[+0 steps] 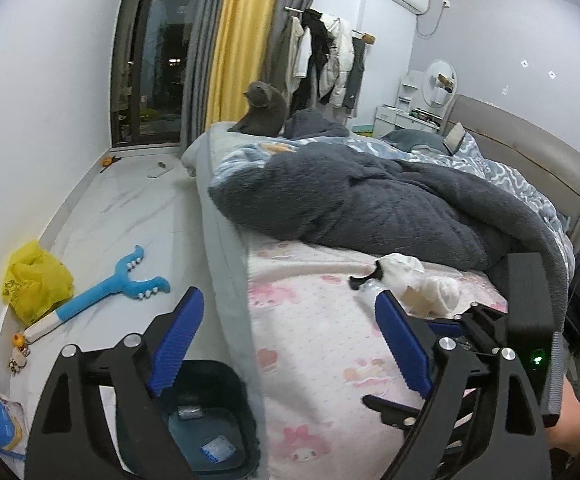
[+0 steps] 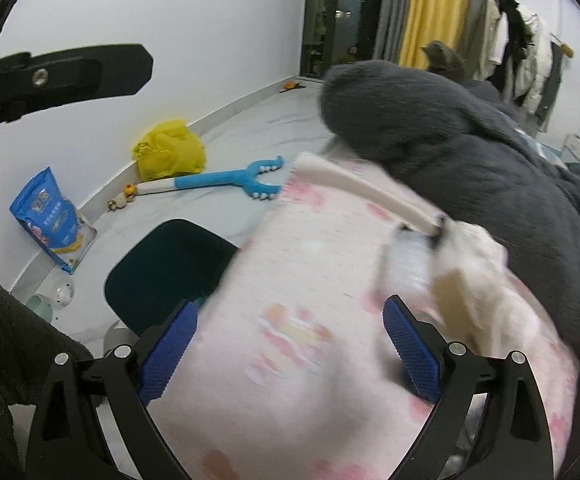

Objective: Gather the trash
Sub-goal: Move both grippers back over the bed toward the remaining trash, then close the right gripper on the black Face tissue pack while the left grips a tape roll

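Bedroom, pink sheet: left gripper spread, empty, above bin; right gripper spread, empty. Next: reach tissue wad beside bottle.

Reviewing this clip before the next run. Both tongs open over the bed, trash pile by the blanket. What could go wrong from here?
1. The tissues and the clear bottle lie pressed against the grey blanket; closing the right tongs there could snag fabric.
2. The bin sits low beside the bed; a drop from over the pink sheet could miss it.
3. A cat sits on the bed and might wander in.
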`<state>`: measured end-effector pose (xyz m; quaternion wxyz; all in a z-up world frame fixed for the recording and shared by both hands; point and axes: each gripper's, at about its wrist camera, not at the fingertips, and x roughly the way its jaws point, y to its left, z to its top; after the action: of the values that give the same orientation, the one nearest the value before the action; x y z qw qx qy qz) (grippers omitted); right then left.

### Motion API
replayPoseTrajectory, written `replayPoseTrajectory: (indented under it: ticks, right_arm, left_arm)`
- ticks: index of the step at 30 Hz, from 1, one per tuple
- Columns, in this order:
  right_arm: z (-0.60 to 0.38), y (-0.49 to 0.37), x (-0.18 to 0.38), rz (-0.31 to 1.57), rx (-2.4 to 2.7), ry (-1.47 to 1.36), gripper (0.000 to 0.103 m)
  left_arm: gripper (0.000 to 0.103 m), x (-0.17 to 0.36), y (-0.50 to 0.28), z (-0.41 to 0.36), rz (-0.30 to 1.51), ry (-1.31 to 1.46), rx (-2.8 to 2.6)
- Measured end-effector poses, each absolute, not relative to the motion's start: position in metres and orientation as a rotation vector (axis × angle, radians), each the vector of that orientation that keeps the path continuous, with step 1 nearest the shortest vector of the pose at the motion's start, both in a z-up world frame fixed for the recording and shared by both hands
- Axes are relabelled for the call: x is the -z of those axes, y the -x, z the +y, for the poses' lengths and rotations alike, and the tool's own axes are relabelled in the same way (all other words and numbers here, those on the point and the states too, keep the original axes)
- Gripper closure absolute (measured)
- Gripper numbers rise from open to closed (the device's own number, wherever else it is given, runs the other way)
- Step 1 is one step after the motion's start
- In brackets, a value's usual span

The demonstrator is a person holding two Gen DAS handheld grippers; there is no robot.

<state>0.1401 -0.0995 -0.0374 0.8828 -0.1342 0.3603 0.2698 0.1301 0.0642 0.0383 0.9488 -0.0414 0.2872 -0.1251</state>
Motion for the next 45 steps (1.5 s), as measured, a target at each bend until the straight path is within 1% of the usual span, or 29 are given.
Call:
replayPoseTrajectory:
  ticks: [15,33,35,37,38,40,42,43,45]
  right_arm:
    - [-0.207,-0.140,0.054,0.783,-0.398,0.226,0.006]
    - [-0.254,-0.139,0.088,0.871,-0.379,0.193,0.006]
    - [-0.254,-0.138,0.088,0.862,-0.388,0.201,0.010]
    - [-0.253,-0.137,0.088,0.864,-0.404,0.204,0.024]
    - [-0.253,-0.137,0.089,0.866,-0.414,0.203,0.028]
    - [-0.250,-0.135,0.088,0.865,-0.432,0.209,0.039]
    - [-0.248,-0.133,0.087,0.865,-0.439,0.216,0.043]
    - [-0.248,-0.133,0.086,0.862,-0.438,0.218,0.048]
    - [-0.250,-0.130,0.082,0.852,-0.436,0.209,0.049]
  left_arm:
    - [0.011,-0.018,-0.154,-0.020,0.642,-0.005,0.378]
    - [0.011,0.012,-0.173,-0.093,0.691,-0.177,0.436]
    - [0.012,0.015,-0.175,-0.098,0.698,-0.191,0.437]
    - [0.014,0.020,-0.178,-0.103,0.709,-0.210,0.434]
    - [0.015,0.021,-0.179,-0.105,0.712,-0.216,0.434]
    - [0.016,0.025,-0.181,-0.109,0.718,-0.226,0.438]
    - [0.018,0.027,-0.183,-0.113,0.725,-0.230,0.443]
    - [0.018,0.029,-0.184,-0.115,0.730,-0.232,0.445]
    - [0.020,0.033,-0.187,-0.119,0.746,-0.233,0.443]
